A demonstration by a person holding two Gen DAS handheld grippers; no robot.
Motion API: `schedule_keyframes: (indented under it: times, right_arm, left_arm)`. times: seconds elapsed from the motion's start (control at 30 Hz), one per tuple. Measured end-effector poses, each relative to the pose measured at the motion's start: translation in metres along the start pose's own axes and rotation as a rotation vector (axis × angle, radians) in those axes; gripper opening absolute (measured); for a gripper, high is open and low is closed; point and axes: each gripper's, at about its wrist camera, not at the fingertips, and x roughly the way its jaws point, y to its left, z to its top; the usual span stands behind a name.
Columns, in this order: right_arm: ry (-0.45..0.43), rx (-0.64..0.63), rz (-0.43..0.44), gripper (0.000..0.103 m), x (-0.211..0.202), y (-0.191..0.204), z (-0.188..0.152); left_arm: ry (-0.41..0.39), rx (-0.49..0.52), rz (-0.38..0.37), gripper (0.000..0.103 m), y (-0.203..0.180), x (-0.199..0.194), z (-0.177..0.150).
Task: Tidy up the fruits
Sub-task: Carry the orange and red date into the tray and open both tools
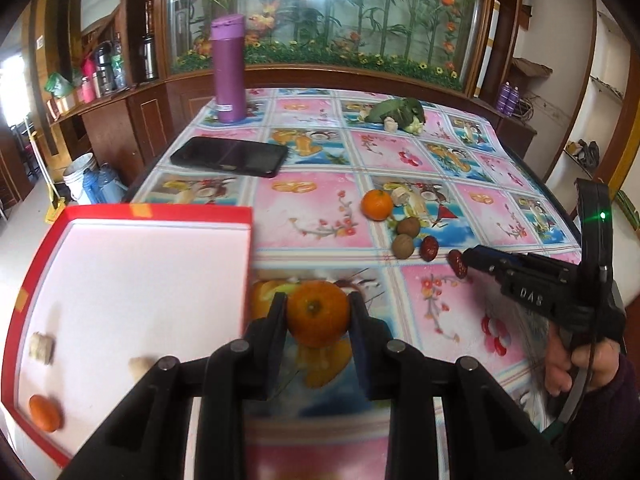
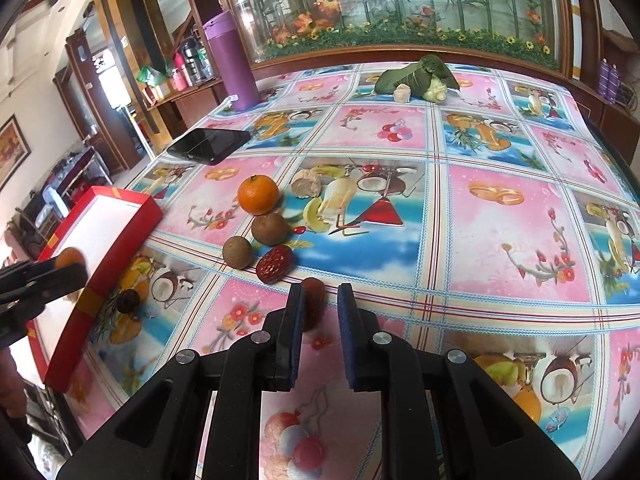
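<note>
From the left wrist, we see our left gripper (image 1: pixel 318 320) clamped on a tangerine (image 1: pixel 317 314), just right of the red box (image 1: pixel 248 272) at nine o'clock; another tangerine (image 1: pixel 45 412) lies inside it.

From the right wrist, our right gripper (image 2: pixel 318 308) has its fingers apart around a red date (image 2: pixel 314 307), which touches the left finger (image 2: pixel 295 328). A second date (image 2: pixel 275 265), two brown round fruits (image 2: pixel 270 229) and an orange (image 2: pixel 258 194) sit at eleven o'clock.

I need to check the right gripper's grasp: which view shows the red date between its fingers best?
Right wrist view: the red date sits close up against one of the open fingers. Left wrist view shows the same date small, at the fingertips, side-on.
</note>
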Motion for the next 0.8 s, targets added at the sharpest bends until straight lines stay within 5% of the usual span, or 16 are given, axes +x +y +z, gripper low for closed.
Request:
schedule_keyframes:
  times: [0.33,0.5,0.8]
  right_arm:
    - [0.017,0.036,-0.016,0.016,-0.002,0.000,-0.001]
    - [0.048,0.017,-0.024,0.029,0.005,0.009,-0.002]
    - [0.045,-0.023,-0.024,0.029,0.011,0.023,0.000]
  left_arm:
    - [0.000,-0.051,-0.004,0.032,0.028,-0.010,-0.018]
    - [-0.001,-0.039,-0.018,0.032,0.023,-0.009,-0.019]
    - [0.012,-0.017,-0.038,0.032,0.009,-0.003,-0.020]
